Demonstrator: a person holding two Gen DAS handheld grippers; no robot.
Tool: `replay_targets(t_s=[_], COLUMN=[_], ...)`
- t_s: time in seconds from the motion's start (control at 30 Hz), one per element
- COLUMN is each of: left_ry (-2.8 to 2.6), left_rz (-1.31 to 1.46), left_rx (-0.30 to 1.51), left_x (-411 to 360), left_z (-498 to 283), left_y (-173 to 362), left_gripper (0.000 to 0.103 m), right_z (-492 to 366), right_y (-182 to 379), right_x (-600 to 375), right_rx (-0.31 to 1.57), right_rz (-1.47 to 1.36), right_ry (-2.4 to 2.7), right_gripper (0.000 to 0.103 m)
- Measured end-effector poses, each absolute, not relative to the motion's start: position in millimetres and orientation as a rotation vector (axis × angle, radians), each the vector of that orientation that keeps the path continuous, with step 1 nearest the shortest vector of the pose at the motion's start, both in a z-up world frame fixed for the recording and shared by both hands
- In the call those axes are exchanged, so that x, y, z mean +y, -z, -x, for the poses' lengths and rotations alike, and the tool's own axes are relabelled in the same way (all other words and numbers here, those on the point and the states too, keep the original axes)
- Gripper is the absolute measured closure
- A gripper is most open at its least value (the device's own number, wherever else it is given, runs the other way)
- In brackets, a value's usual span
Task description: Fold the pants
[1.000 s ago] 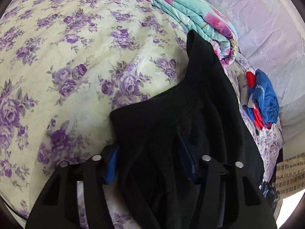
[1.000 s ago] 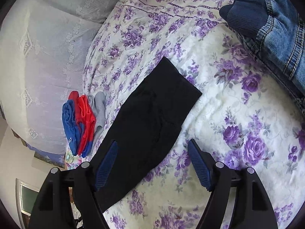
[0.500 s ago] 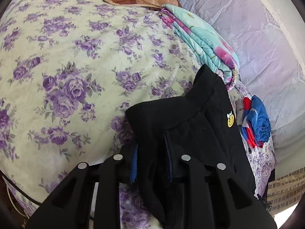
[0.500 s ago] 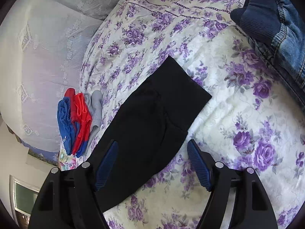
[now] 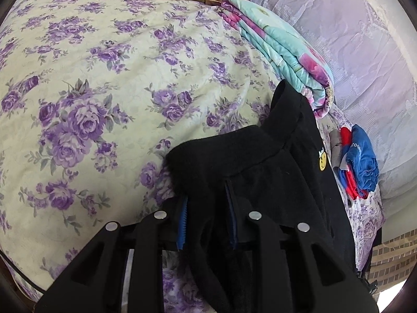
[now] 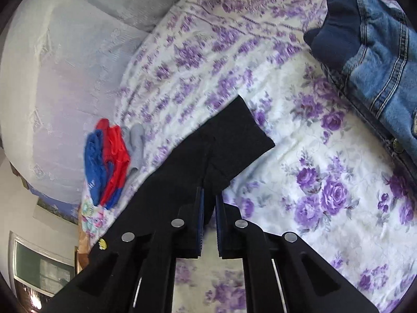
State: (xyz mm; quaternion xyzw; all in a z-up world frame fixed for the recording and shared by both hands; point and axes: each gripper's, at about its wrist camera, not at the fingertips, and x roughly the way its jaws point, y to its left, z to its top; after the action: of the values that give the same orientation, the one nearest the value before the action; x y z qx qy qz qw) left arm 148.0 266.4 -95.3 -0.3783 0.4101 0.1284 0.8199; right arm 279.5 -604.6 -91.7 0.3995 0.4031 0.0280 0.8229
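Clearly the left hand-held gripper [image 5: 208, 219] is clamped on a bunched fold of the black pants [image 5: 273, 182], and the right hand-held gripper [image 6: 208, 208] is pinched nearly closed on their edge, the rest lying along the flowered bed [image 6: 325, 182]. To fold well, lift both corners level (no twisting) and lay them squarely onto the far leg end. Only the left view shows the folded quilt [image 5: 281, 49]; only the right shows the jeans [image 6: 378, 65].

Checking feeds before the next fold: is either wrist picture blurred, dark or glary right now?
Left wrist: sharp, evenly daylit, black pants show little fold detail, fisheye bends the bed. Right wrist: motion-smeared on the floral sheet and red and blue clothes; sheet brightly washed near the denim.
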Motion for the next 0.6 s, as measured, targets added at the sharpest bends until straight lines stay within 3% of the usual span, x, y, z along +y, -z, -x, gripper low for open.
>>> replay_targets(t_s=[0.1,0.17,0.23,0.5,0.6], left_ry=[-0.267,-0.26,-0.253,-0.225,-0.209], left_rz=[0.817,0.818,0.825,0.799,0.782], left_rx=[0.876,0.875,0.874,0.876,0.877], left_x=[267,267,269,267,267], left_z=[-150,-149,-148,-151,-153], left_y=[98,97,98,100,101], left_gripper=[0.078,0.078,0.077,0.076,0.075], right_z=[-280,-269,-251,-119,-70], right_y=[116,102,82,28,27], right_x=[-618,-619,-613,-593,-588], right_rx=[0.896,0.872,0.834,0.868,0.892], right_rz=[-0.995,-0.992,-0.938,-0.735,-0.658], right_ry=[-0.062,-0.059,-0.056,0.029,0.137], right_gripper=[0.093,0.085,0.068,0.056,0.039])
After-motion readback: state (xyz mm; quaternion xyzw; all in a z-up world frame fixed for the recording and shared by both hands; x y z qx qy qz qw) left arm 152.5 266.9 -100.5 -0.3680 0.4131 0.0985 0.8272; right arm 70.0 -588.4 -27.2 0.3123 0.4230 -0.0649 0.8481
